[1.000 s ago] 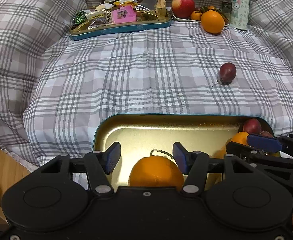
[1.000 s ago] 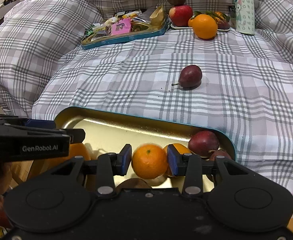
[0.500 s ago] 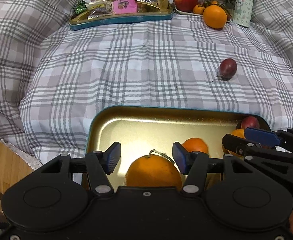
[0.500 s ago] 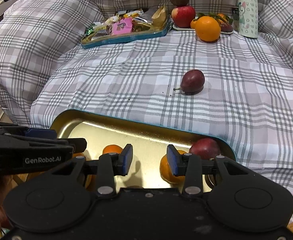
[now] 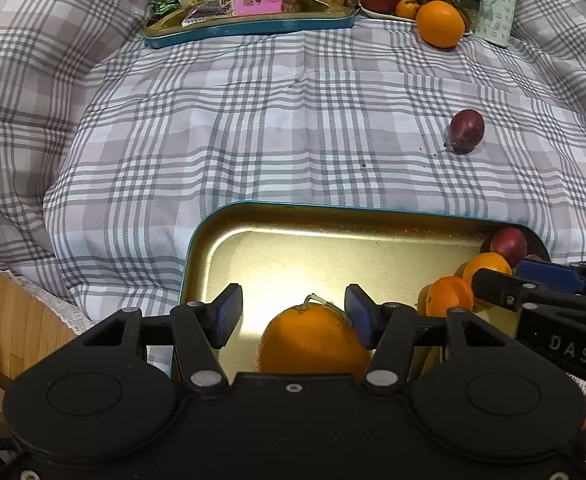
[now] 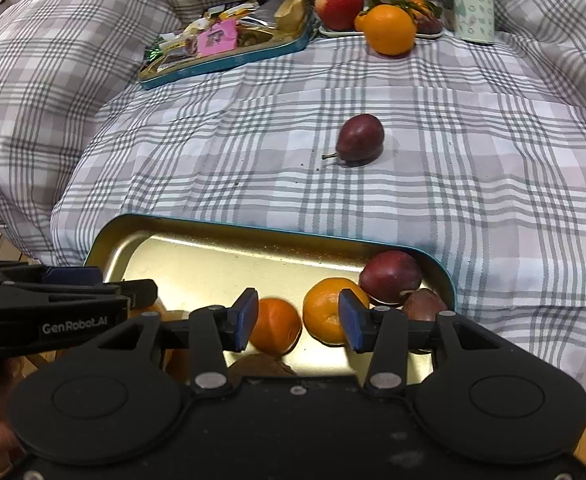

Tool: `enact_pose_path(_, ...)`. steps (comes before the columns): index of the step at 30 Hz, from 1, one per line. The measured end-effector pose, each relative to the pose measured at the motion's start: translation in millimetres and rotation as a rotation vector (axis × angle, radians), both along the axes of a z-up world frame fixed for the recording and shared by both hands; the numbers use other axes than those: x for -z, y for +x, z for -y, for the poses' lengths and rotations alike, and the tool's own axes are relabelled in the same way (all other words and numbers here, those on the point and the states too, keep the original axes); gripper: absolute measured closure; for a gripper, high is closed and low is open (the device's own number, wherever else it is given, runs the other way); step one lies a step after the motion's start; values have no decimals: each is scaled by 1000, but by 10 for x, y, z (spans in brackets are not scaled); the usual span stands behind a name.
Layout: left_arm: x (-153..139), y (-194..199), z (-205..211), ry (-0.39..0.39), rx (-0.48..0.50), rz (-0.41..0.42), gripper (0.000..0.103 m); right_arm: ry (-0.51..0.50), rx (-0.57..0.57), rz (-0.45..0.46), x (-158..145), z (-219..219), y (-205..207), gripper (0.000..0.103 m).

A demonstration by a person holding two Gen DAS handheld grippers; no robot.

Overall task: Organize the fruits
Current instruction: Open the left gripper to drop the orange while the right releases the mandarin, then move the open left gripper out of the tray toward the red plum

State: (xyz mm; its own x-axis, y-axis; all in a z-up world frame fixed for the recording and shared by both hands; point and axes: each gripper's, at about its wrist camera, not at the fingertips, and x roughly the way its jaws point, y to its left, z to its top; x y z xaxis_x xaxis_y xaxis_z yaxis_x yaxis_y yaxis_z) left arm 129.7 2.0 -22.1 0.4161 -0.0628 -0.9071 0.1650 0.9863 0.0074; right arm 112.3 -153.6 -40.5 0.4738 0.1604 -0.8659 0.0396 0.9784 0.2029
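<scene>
Two grippers over gold tray [image 6: 229,226]: left gripper [image 5: 293,316] open, straddling big orange [image 5: 313,340], pads clear; right gripper [image 6: 299,320] opening, nothing gripped.

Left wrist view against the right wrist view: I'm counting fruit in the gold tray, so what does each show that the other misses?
Only the left wrist view shows the large stemmed orange sitting between the left gripper's open pads.

Only the right wrist view shows a brown fruit low in the tray and a dark fruit by the right gripper, whose jaws are opening clear of the fruit.

Both show the tray, two small oranges, a red fruit in its corner, and the plum on the cloth.
</scene>
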Motion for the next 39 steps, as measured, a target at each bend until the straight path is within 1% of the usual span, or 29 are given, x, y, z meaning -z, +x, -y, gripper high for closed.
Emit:
enact_pose_path(4,-14,23,14,8,6,-9,43,-10,2,-5,-29,19,19,55)
enact_pose_path(5,-20,33,20,7,13,-14,45,-11,2,-9,-35,27,26,55)
enact_pose_path(8,-52,54,29,1,20,-18,45,-6,5,-24,-47,55,46,55)
enact_pose_path(12,-105,78,37,1,22,-3,45,-9,6,-33,-73,92,68,55)
enact_pose_path(20,-217,164,111,6,49,21,45,-40,21,-17,-161,202,92,55)
enact_pose_path(28,-327,281,374,13,121,67,45,-53,89,12,-234,355,95,55)
enact_pose_path(34,-349,417,605,-10,160,66,45,-71,154,33,-261,520,134,55)
enact_pose_path(39,-337,515,817,-9,197,77,45,-69,190,49,-278,642,149,55)
